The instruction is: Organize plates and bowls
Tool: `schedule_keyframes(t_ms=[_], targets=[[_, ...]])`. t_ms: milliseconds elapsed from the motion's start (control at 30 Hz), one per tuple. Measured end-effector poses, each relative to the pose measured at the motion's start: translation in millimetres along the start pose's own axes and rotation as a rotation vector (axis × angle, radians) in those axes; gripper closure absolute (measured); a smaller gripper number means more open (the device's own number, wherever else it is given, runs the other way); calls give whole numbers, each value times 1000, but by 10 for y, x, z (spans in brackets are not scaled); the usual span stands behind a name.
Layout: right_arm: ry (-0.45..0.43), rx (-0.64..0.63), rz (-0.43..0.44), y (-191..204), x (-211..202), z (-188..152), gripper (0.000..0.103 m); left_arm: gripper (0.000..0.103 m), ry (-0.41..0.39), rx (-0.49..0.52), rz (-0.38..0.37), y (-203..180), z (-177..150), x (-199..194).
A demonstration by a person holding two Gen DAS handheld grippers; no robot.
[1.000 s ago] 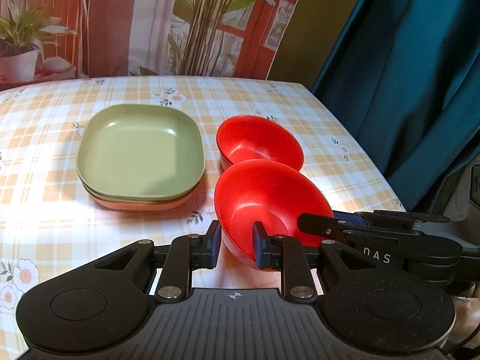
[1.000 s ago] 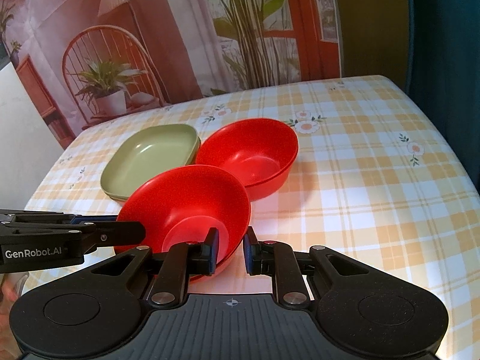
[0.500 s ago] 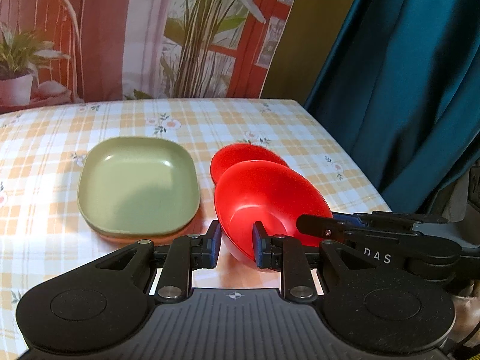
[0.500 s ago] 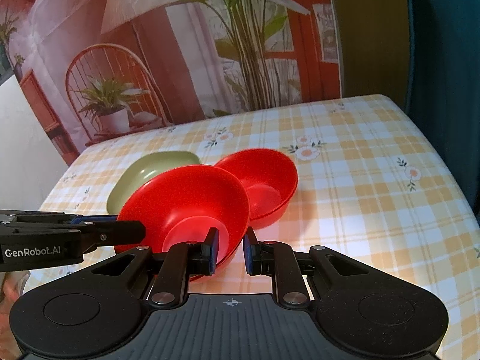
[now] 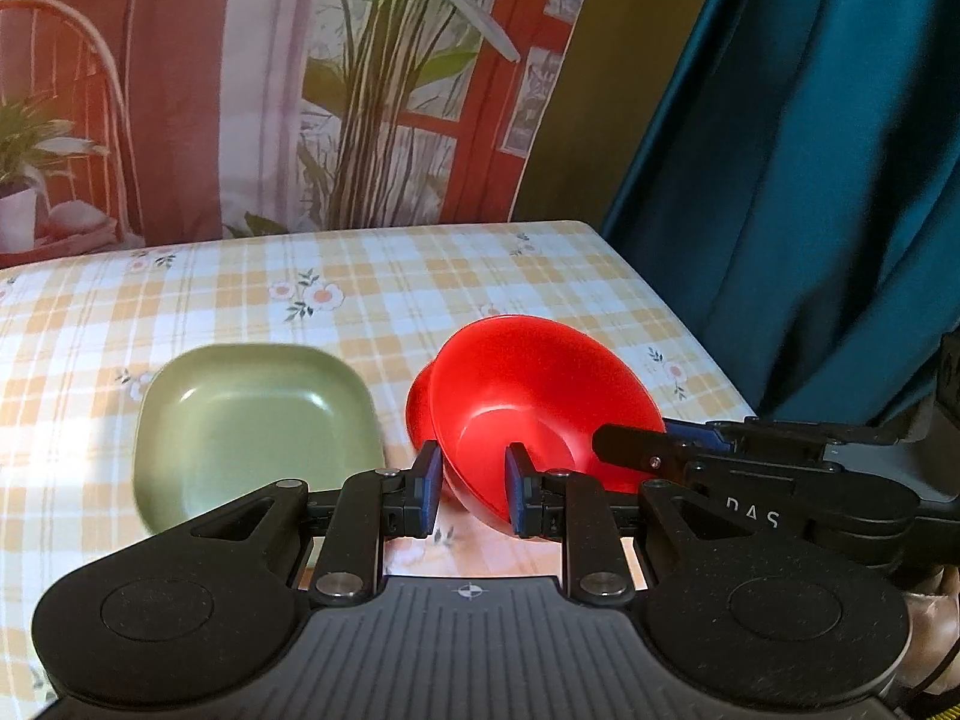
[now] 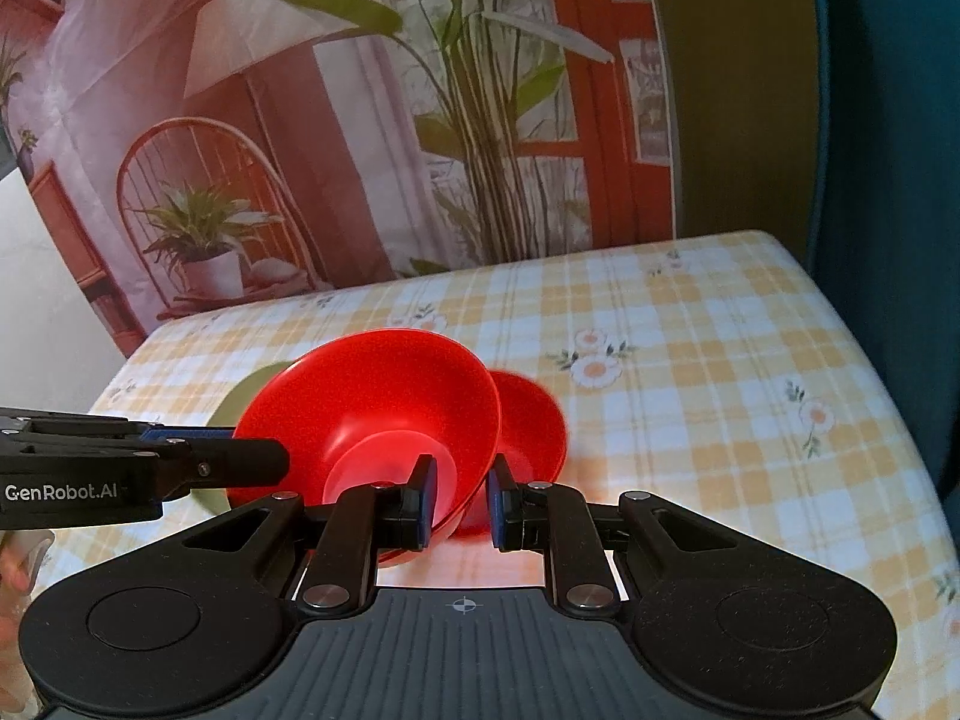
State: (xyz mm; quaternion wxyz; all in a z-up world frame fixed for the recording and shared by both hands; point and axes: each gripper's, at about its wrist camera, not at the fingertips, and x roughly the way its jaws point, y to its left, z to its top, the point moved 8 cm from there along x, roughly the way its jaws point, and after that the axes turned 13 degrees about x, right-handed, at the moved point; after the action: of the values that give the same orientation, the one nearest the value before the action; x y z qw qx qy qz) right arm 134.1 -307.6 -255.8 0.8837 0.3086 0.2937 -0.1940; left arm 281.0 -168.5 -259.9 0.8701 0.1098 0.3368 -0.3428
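Round glossy red plastic bowl (image 5: 540, 402): hanging tilted above the checked yellow-and-white floral tablecloth (image 5: 372, 294), rim gripped on two sides. Left gripper (image 5: 471, 483): clamping the bowl's near rim, one blue pad inside, one outside. Right gripper (image 6: 459, 501): pinching the opposite rim likewise. Second red plastic bowl (image 6: 534, 426): sitting on the cloth, partly hidden behind the lifted one. Square sage-green plastic plate (image 5: 252, 426): lying flat to the left of the bowls.
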Motion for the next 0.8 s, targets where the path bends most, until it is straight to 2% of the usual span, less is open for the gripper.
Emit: schedule_keyframes(t_ms=[267, 800], targets=[[2, -15, -23, -129, 228, 179, 86, 79, 14, 32, -1, 71, 167, 302], [45, -4, -33, -264, 509, 90, 86, 79, 84, 41, 2, 111, 56, 616]])
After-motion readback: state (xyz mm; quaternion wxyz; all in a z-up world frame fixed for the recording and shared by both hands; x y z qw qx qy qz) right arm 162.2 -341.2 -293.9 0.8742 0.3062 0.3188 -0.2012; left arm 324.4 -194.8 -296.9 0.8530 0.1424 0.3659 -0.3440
